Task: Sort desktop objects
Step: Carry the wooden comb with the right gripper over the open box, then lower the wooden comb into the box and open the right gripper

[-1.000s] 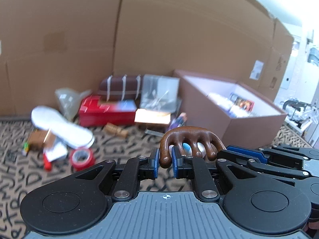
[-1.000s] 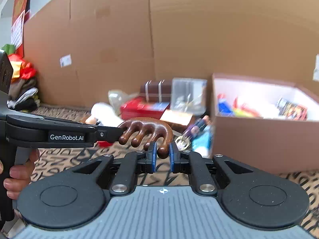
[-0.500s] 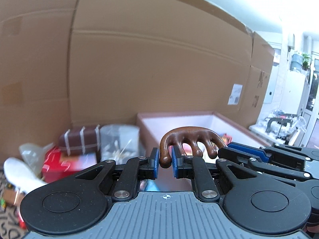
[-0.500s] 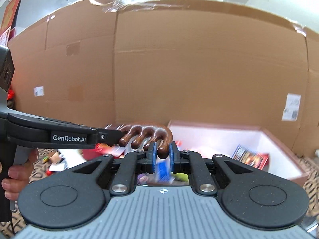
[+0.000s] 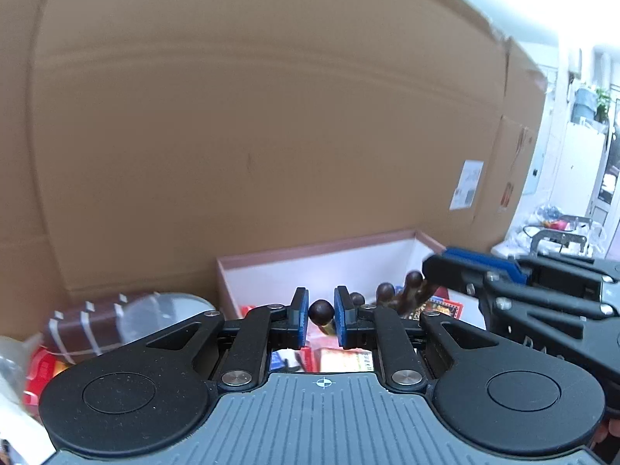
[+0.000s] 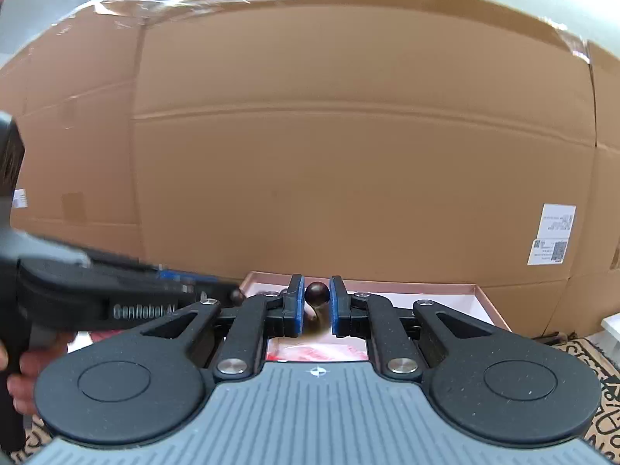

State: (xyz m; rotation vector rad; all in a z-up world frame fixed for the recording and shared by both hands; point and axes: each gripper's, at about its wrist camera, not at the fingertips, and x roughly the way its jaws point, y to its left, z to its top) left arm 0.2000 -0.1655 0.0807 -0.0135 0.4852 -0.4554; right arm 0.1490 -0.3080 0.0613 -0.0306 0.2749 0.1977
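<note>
Brown wooden comb with round knobs on its teeth (image 5: 385, 293) is up in the air, over the open pink box (image 5: 310, 261). Both grippers hold it. The left gripper (image 5: 321, 319) squeezes one round knob between its blue pads. The right gripper (image 6: 317, 304) squeezes a knob at the other end. Small bright things lie in the box. A big brown cardboard wall (image 5: 271, 135) stands behind it.
</note>
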